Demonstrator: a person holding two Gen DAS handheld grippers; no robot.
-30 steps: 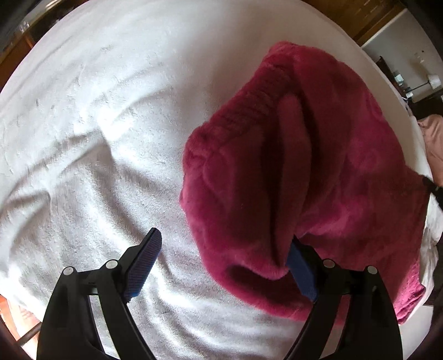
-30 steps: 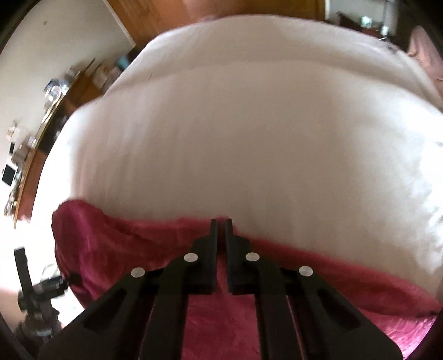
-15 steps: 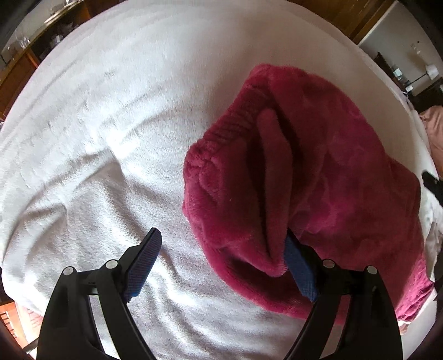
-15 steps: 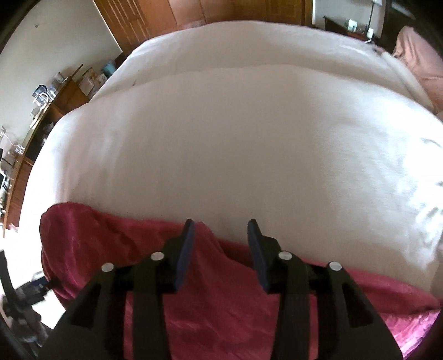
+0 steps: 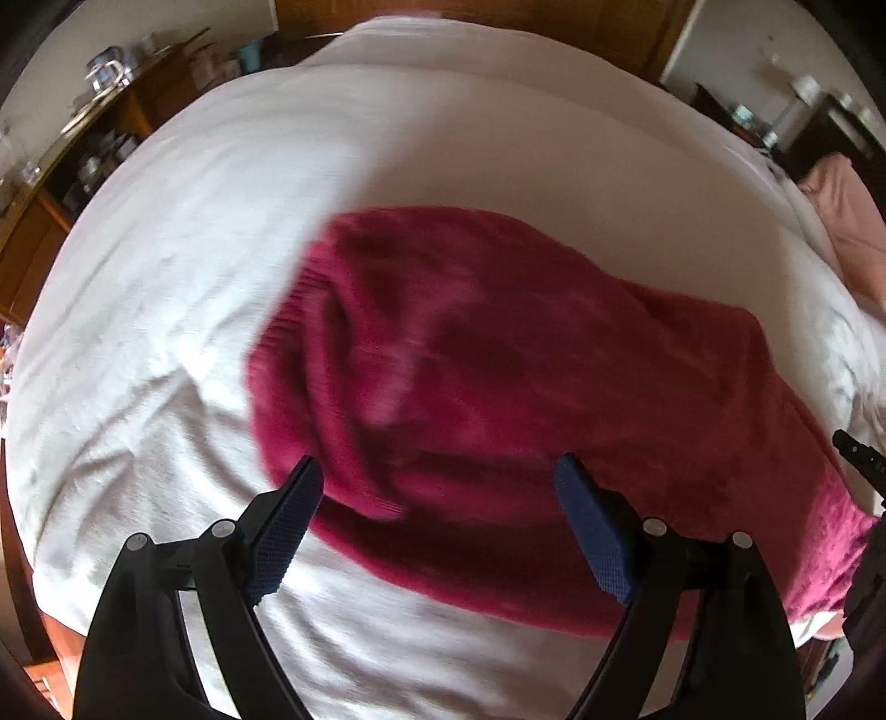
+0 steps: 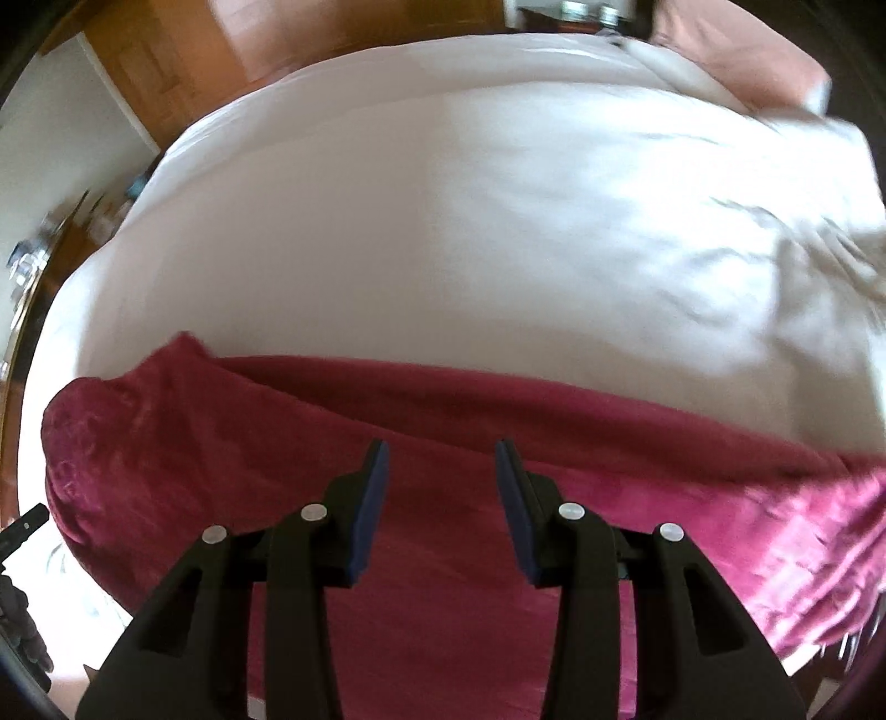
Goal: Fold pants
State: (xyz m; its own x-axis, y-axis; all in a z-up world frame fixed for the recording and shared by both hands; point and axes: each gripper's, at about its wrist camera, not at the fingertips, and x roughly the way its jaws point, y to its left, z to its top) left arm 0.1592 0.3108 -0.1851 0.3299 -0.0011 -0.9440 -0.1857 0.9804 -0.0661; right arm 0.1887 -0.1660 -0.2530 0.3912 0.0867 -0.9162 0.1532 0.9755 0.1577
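Note:
The dark red fleece pants (image 5: 498, 387) lie flat on the white bed cover (image 5: 166, 277), with the ribbed waistband toward the left in the left wrist view. My left gripper (image 5: 437, 487) is open and empty, its jaws wide apart above the near edge of the pants. In the right wrist view the pants (image 6: 443, 443) stretch across the bottom as a long band. My right gripper (image 6: 440, 471) is open and empty above the cloth. The tip of the right gripper shows at the far right of the left wrist view (image 5: 855, 457).
The white bed cover (image 6: 443, 221) fills most of both views. A pink pillow (image 5: 847, 221) lies at the far right. A wooden sideboard with glassware (image 5: 83, 138) stands at the left beyond the bed. Wooden doors (image 6: 221, 44) stand behind the bed.
My right gripper opened and let go of the pants edge. My left gripper pulled back and off the pants, which now lie flatter. Both views are blurred by motion.

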